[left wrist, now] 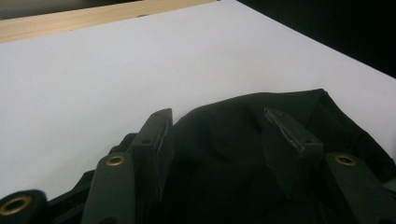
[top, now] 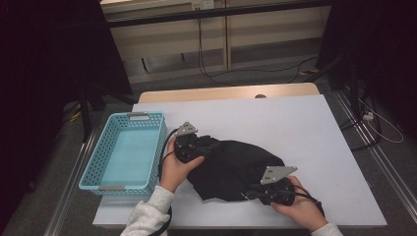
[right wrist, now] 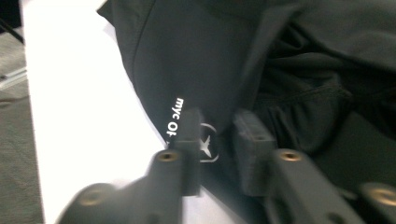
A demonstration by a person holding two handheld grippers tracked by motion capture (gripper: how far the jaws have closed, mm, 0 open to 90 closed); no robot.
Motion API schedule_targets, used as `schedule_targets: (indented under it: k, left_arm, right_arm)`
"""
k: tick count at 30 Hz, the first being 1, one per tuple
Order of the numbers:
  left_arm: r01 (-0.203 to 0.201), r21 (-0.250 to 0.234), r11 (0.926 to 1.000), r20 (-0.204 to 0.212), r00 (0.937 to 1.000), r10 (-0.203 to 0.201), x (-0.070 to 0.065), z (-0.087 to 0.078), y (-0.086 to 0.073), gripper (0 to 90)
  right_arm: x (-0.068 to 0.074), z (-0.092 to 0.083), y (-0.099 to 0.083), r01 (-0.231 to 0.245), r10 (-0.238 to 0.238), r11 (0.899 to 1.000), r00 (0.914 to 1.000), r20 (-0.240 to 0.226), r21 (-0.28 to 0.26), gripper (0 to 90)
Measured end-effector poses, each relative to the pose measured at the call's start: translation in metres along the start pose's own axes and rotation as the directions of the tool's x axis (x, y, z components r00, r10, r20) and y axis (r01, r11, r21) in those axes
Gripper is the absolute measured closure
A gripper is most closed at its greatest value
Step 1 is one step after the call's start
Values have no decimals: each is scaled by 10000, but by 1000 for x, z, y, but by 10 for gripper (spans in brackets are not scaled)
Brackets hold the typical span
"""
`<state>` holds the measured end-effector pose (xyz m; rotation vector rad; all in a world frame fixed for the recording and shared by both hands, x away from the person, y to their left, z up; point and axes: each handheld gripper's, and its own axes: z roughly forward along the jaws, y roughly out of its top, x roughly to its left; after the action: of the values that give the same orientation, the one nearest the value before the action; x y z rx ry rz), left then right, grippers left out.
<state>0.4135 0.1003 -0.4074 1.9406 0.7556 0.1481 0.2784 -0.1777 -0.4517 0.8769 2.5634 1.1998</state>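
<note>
A black garment (top: pixel 236 164) lies crumpled on the white table (top: pixel 295 123), near the front middle. My left gripper (top: pixel 206 142) is at the garment's left end. Its jaws stand wide apart over the cloth (left wrist: pixel 299 105), and the pads (left wrist: pixel 289 135) do not press on it; my left gripper (left wrist: pixel 219 116) is open. My right gripper (top: pixel 251 194) is at the garment's near right edge. Its jaws stand close together (right wrist: pixel 217 116) on the fabric (right wrist: pixel 187 51), beside a white printed logo (right wrist: pixel 175 116).
A light blue perforated basket (top: pixel 98 157), with nothing in it, stands at the table's left front. The table's wooden far edge (top: pixel 221 92) shows behind the white surface. Cables run across the floor beyond. Bare table lies to the right of and behind the garment.
</note>
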Motion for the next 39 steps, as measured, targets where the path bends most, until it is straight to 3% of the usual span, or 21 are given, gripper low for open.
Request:
schedule_targets:
  k: [3, 6, 9, 11, 13, 16, 17, 18, 21, 24, 26, 29, 31, 34, 39]
  left_arm:
    - [-126, 91, 9999, -25, 9999, 126, -2, 6, 1, 455]
    - [-43, 251, 9997, 118, 9999, 40, -3, 12, 2, 536]
    - [-550, 673, 9962, -94, 9984, 557, -3, 21, -2, 537]
    - [-682, 919, 9934, -400, 9966, 721, 0, 26, -8, 524]
    - [-367, 1090, 9934, -503, 9978, 423, 4, 29, -13, 470]
    - [168, 1477, 9889, -342, 9993, -119, 7, 33, -22, 503]
    - [349, 1747, 9840, -228, 9992, -314, 7, 34, -24, 545]
    - [503, 1959, 9793, -64, 9987, -500, 6, 35, -25, 652]
    - [866, 2178, 9722, 103, 9958, -910, 5, 34, -23, 834]
    - [978, 1797, 9789, 129, 9947, -1017, 4, 29, -19, 862]
    - [1196, 1275, 9846, 210, 9922, -1233, 6, 22, -14, 865]
    - [1607, 540, 9855, 342, 9861, -1626, 11, 7, -5, 865]
    - [1754, 441, 9835, 403, 9833, -1772, 12, 0, -2, 864]
    - [1762, 902, 9802, 378, 9829, -1801, 10, -9, -3, 862]
    - [1473, 1506, 9776, 141, 9884, -1511, 4, -20, -14, 857]
  right_arm:
    - [0, -3, 1, 144, -146, 9998, 9997, -190, -125, 881]
    - [1, -7, 1, 232, -235, 9997, 9990, -369, -100, 900]
    - [2, -10, 0, 192, -191, 9998, 9991, -391, 19, 900]
    - [0, -13, -2, 131, -128, 9999, 9992, -379, 76, 900]
    - [-2, -16, -4, 92, -88, 9999, 9991, -410, 94, 900]
    - [-6, -21, -6, 13, -7, 9998, 9996, -268, 218, 900]
    - [-7, -23, -7, -31, 33, 9996, 10000, -84, 281, 900]
    - [-9, -25, -7, -39, 39, 9996, 10000, 17, 288, 900]
    - [-15, -32, -10, -254, 252, 9996, 9996, 137, 140, 900]
    - [-19, -34, -12, -332, 330, 9994, 9992, 243, 82, 900]
    - [-19, -34, -13, -325, 321, 9994, 9990, 320, 124, 900]
    - [-18, -34, -12, -298, 302, 9995, 9991, 293, -132, 900]
    - [-15, -32, -10, -288, 292, 9991, 9995, 118, -307, 900]
    - [-6, -25, -6, -201, 191, 9993, 9993, -316, -302, 900]
    - [9, -9, -3, 367, -347, 9990, 9969, -701, 273, 900]
